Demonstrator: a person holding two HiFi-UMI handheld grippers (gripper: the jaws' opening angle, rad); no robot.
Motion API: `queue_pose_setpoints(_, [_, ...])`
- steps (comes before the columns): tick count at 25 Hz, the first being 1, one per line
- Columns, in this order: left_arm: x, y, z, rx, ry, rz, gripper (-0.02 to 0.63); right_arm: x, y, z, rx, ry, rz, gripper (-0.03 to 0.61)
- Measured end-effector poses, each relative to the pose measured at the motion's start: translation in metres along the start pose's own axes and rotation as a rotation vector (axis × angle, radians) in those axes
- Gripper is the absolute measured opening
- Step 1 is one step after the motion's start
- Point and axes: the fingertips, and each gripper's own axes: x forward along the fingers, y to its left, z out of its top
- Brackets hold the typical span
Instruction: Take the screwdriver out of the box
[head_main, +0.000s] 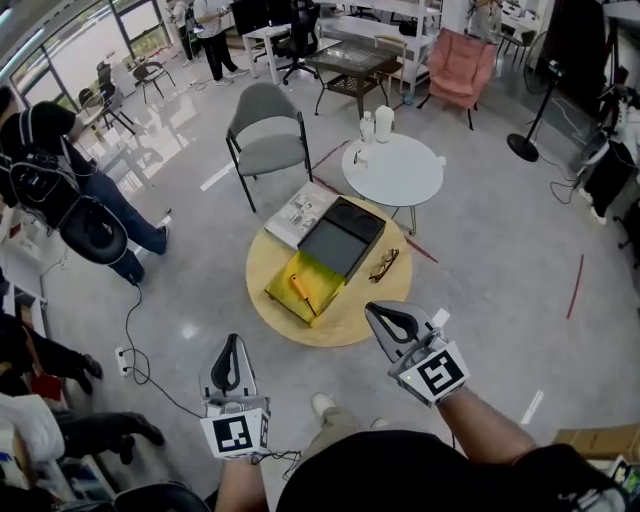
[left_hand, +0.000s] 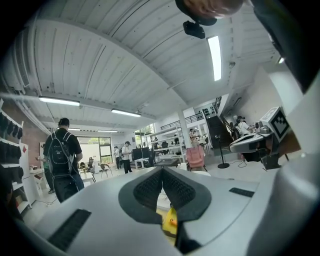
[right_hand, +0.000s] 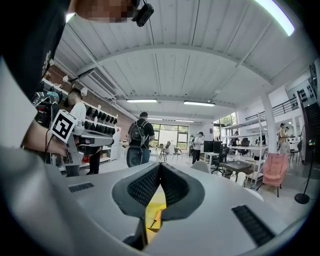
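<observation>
The left tool is held low in front of the person, its jaws closed tip to tip with nothing between them. It is well short of the round wooden tabletop.

On that tabletop an open box with a yellow lining lies with its black lid folded back on the far side. The screwdriver lies flat inside the yellow half. Its long axis runs diagonally, with the orange handle at the far left end and the thin shaft pointing toward the person and slightly right.

The right tool hovers near the tabletop's near edge, also fully closed and empty.

This looks like the approach step, with nothing grasped yet. The next move likely calls for opening one tool, lowering it into the box, and turning its jaws across the handle.
</observation>
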Motion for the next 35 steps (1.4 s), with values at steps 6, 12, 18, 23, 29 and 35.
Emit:
queue_pose_setpoints(6, [0.026,0.016,-0.003,-0.010,0.004,-0.022,0.018,0.020,-0.007,-0.007,0.011,0.031,-0.019,0.015])
queue_pose_setpoints(12, [0.047,0.030,-0.009,-0.014,0.002,-0.050,0.018,0.040,-0.012,-0.005,0.002,0.043,-0.037,0.015])
queue_pose_setpoints(18, [0.068,0.042,-0.010,-0.014,-0.001,-0.079,0.018,0.060,-0.015,0.001,-0.012,0.047,-0.052,0.015])
queue_pose_setpoints(23, [0.076,0.056,-0.010,-0.013,-0.014,-0.095,0.018,0.074,-0.019,0.008,-0.015,0.046,-0.083,0.015])
queue_pose_setpoints(29, [0.084,0.089,-0.020,-0.030,-0.021,-0.076,0.018,0.102,-0.013,0.015,-0.036,0.046,-0.086,0.015])
queue_pose_setpoints(35, [0.090,0.109,-0.034,-0.038,-0.008,-0.085,0.018,0.124,-0.002,0.018,-0.046,0.052,-0.088,0.015])
